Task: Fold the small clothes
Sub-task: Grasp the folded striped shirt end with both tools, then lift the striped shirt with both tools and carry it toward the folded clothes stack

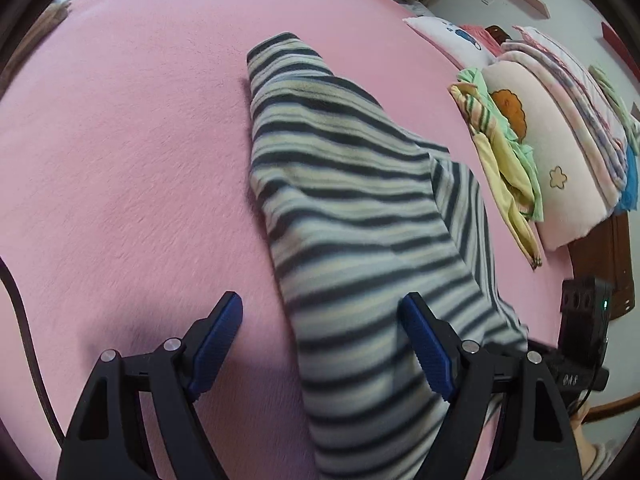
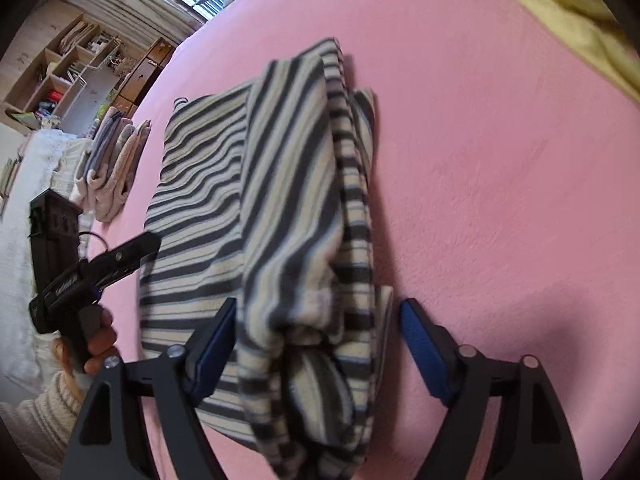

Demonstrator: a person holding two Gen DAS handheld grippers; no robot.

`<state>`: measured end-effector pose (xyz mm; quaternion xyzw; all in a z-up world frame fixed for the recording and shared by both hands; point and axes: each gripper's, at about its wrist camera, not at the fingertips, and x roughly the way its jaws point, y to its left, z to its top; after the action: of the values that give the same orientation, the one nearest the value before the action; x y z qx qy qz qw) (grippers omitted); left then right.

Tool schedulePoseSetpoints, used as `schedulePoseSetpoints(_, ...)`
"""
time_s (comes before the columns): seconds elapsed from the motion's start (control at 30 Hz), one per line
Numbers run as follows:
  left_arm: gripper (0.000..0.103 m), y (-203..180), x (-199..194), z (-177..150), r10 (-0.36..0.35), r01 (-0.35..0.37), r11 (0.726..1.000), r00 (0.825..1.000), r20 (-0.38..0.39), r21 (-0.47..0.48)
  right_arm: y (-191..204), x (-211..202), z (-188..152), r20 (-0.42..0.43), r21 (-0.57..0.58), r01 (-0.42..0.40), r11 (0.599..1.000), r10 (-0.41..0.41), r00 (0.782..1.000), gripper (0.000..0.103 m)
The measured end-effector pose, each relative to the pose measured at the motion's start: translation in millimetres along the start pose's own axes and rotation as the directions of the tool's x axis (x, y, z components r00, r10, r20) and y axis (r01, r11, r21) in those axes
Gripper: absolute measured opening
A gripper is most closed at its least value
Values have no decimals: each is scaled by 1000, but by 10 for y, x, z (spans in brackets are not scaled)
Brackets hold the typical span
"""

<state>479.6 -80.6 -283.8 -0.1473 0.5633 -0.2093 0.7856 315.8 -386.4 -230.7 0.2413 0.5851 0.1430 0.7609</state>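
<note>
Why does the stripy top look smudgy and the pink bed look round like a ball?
Left wrist view: the striped garment smears near the gripper, motion blur; the fisheye lens bulges the pink blanket. Right wrist view: same blur on the folded stripes, and a soft shadow lower right.

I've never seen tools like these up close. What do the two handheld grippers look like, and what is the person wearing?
Each gripper, left and right, has black angular arms with cut-out holes, silver pivot pins and two blue ribbed pads. Seen from the right wrist camera, the left tool has a black pistol-style handle with a boxy black module and a thin cable. The person wears a cream knitted sleeve.
</note>
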Motion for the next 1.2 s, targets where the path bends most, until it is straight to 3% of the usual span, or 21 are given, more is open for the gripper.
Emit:
schedulePoseSetpoints(0.23,80,-59,272,235,-1,1,1000,1000,13,-8,81,69,-22,-17,-61,-8,998,7,1000,87)
schedulePoseSetpoints(0.3,78,-85,327,277,-12,12,1000,1000,22,-8,103,85,-26,-27,-71,-28,997,26,999,84)
schedulePoseSetpoints(0.33,74,-104,344,286,-20,20,1000,999,27,-7,122,100,-28,-32,-76,-43,996,41,999,80)
schedulePoseSetpoints(0.4,47,-155,397,288,-39,39,999,999,17,2,162,126,-34,-46,-82,-82,993,78,996,58)
schedulePoseSetpoints(0.43,38,-172,409,285,-29,29,1000,999,24,3,183,144,-35,-48,-79,-99,992,95,994,53)
schedulePoseSetpoints(0.47,22,-180,409,288,-26,26,1000,999,35,1,195,152,-40,-44,-74,-107,991,104,994,46)
schedulePoseSetpoints(0.5,18,-170,390,295,-34,35,999,999,42,-12,208,150,-45,-37,-72,-112,991,109,993,40)
schedulePoseSetpoints(0.6,14,-171,257,290,-46,49,998,995,84,-40,303,71,-76,2,-101,-83,991,84,996,34)
schedulePoseSetpoints(0.8,14,-443,-142,296,-15,10,999,988,156,35,644,-219,-112,81,-164,-53,985,67,994,31)
schedulePoseSetpoints(1.0,14,-489,-807,413,-20,10,999,977,214,47,1140,-479,-129,133,-239,-42,970,75,988,31)
schedulePoseSetpoints(1.2,14,-296,-1559,560,10,-22,999,968,249,46,1707,-688,-34,159,-303,-63,951,116,980,31)
